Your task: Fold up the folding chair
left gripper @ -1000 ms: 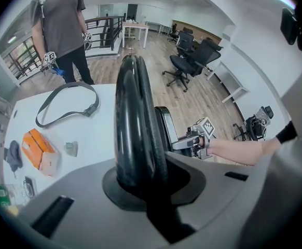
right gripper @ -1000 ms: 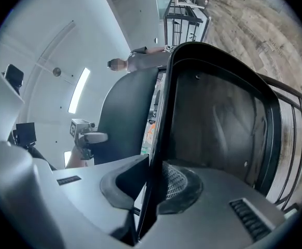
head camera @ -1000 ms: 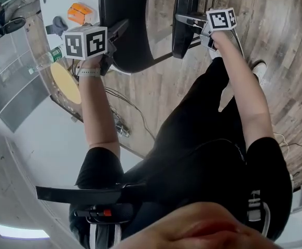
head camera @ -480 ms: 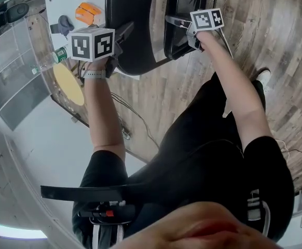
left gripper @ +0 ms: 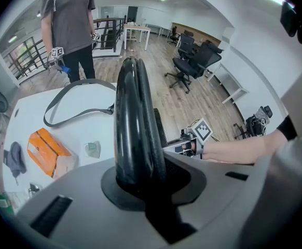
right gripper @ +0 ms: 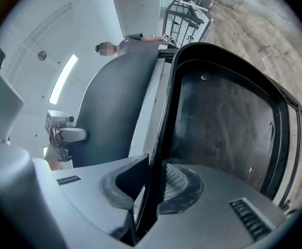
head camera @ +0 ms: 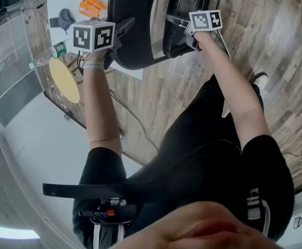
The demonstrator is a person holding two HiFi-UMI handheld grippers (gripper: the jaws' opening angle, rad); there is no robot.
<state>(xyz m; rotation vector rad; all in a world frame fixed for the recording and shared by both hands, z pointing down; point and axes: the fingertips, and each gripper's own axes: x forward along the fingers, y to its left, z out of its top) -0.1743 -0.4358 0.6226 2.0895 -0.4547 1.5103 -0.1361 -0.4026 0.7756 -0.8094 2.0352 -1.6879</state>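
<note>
Nearest in the head view, the person's two arms reach forward over the legs to the folding chair (head camera: 140, 30). It stands on the wooden floor (head camera: 265, 45) just beyond the feet.

The folding looks to me well advanced but not finished. The seat (head camera: 176, 14) is tipped up steeply and lies near the backrest (head camera: 133, 25). A narrow gap shows between them, so the last closing and pressing flat is left to do.

The left gripper (head camera: 121, 31) comes onto the backrest's upper edge from above. In the left gripper view its fingers (left gripper: 187, 178) have just opened a touch further. The thick rounded edge of the backrest (left gripper: 133, 118) fills the space between them and both pads touch it, so I judge it held.

The right gripper (head camera: 176, 21) holds the thin rim of the seat. In the right gripper view the fingers (right gripper: 179, 183) are almost together, and the rim (right gripper: 159, 139) is pinched between them. The seat's hard underside (right gripper: 229, 123) spreads to the right.

Farther away, just behind the chair, is a white worktop (left gripper: 63, 128) with an orange packet (left gripper: 50, 152) and a grey strap (left gripper: 73, 90). Beyond it a person (left gripper: 70, 19) stands.
</note>
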